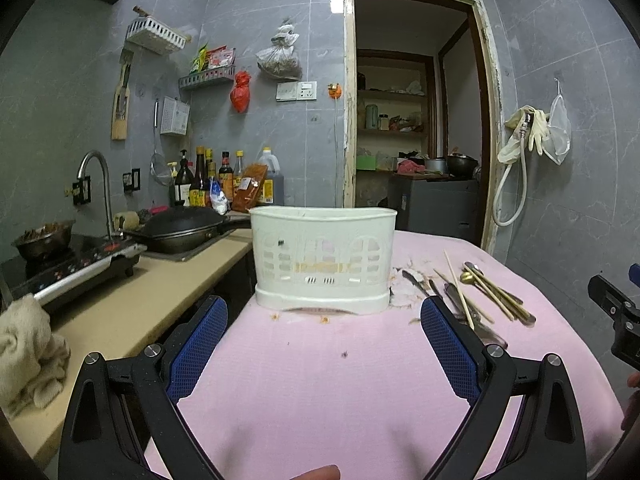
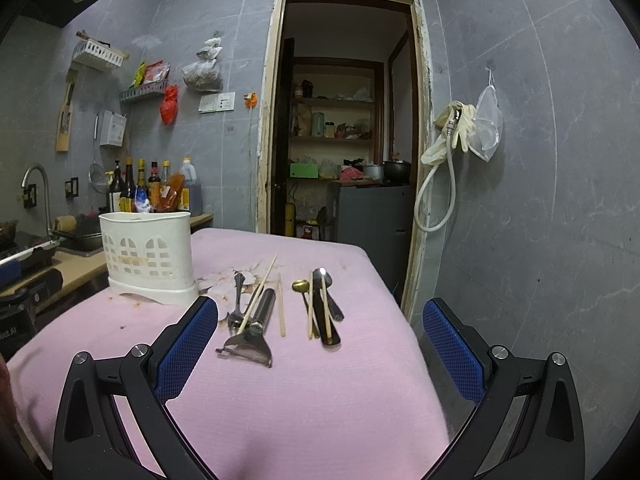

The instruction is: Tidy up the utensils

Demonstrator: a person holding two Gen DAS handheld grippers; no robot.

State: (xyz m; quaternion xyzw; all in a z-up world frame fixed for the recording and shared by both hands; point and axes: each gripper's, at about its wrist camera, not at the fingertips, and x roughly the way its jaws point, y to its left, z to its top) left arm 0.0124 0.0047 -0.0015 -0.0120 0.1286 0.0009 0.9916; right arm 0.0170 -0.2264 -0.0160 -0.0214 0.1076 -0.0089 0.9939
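A white slotted utensil holder (image 1: pixel 324 266) stands upright on the pink cloth-covered table (image 1: pixel 320 380); it also shows in the right wrist view (image 2: pixel 148 258). To its right lie several utensils: a peeler (image 2: pixel 250 346), a fork (image 2: pixel 238 296), wooden chopsticks (image 2: pixel 281 306), a gold spoon (image 2: pixel 300 286), and a steel spoon (image 2: pixel 322 276). They also show in the left wrist view (image 1: pixel 480 292). My left gripper (image 1: pixel 324 320) is open and empty, facing the holder. My right gripper (image 2: pixel 320 320) is open and empty, facing the utensils.
A kitchen counter (image 1: pixel 132 296) to the left holds a stove (image 1: pixel 72 268), a wok (image 1: pixel 180 228), a sink faucet (image 1: pixel 98 176), bottles (image 1: pixel 216 180) and a towel (image 1: pixel 28 356). An open doorway (image 2: pixel 344 120) is behind the table. The table's right edge drops off near the wall.
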